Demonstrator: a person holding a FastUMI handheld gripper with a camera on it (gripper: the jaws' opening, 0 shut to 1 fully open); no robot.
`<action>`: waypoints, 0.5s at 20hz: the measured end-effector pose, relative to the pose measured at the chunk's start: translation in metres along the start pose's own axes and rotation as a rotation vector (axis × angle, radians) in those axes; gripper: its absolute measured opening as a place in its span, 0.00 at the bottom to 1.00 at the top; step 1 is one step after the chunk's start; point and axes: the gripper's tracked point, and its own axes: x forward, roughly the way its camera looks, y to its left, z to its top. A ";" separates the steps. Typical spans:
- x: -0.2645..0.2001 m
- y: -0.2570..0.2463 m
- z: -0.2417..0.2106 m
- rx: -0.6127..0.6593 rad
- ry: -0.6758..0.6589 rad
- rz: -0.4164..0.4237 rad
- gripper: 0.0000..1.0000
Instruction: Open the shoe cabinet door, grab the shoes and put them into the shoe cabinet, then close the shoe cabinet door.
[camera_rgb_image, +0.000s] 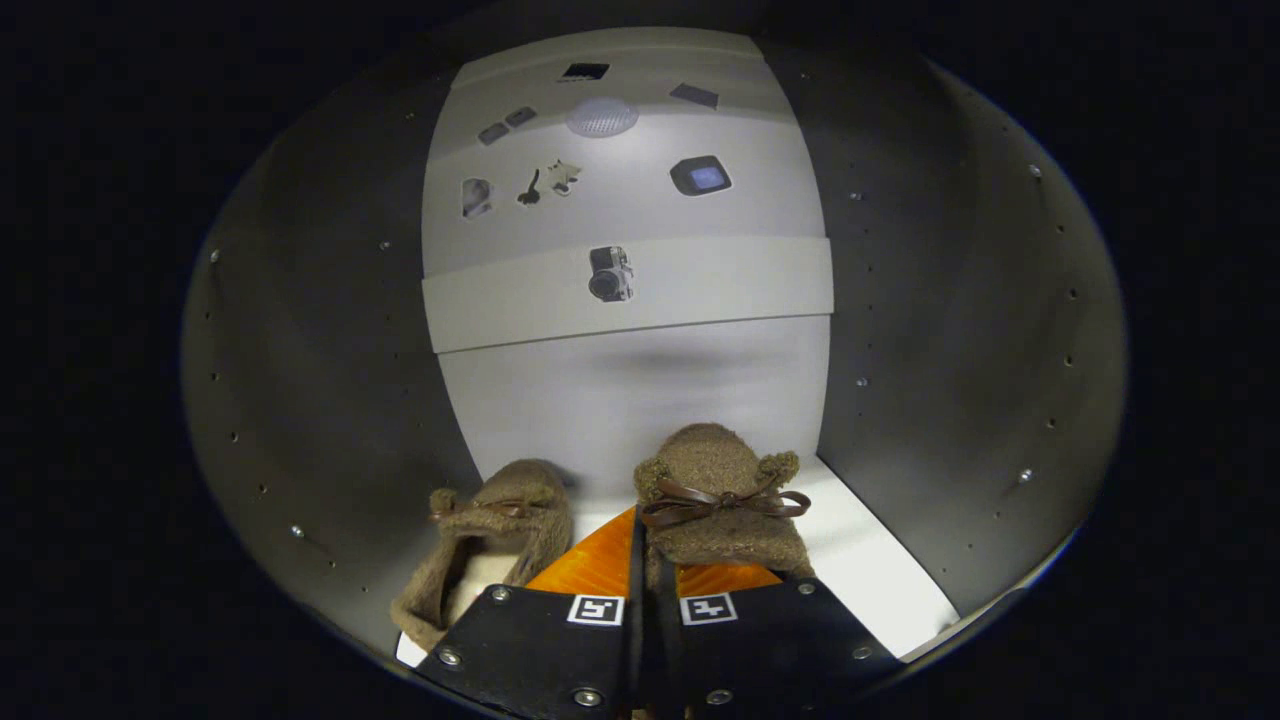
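Cabinet (900, 300): level fingers (600, 570) clasping slipper (720, 480).

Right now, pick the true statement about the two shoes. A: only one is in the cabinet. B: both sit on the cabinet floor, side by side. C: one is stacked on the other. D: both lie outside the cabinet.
B: the left shoe and the right shoe sit side by side on the white cabinet floor, with the gripper closed on the right shoe's heel.
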 end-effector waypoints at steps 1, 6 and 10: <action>0.006 0.000 -0.001 -0.008 0.007 0.000 0.06; 0.031 0.002 -0.011 -0.020 0.058 -0.001 0.08; 0.031 -0.003 -0.013 -0.006 0.083 -0.020 0.17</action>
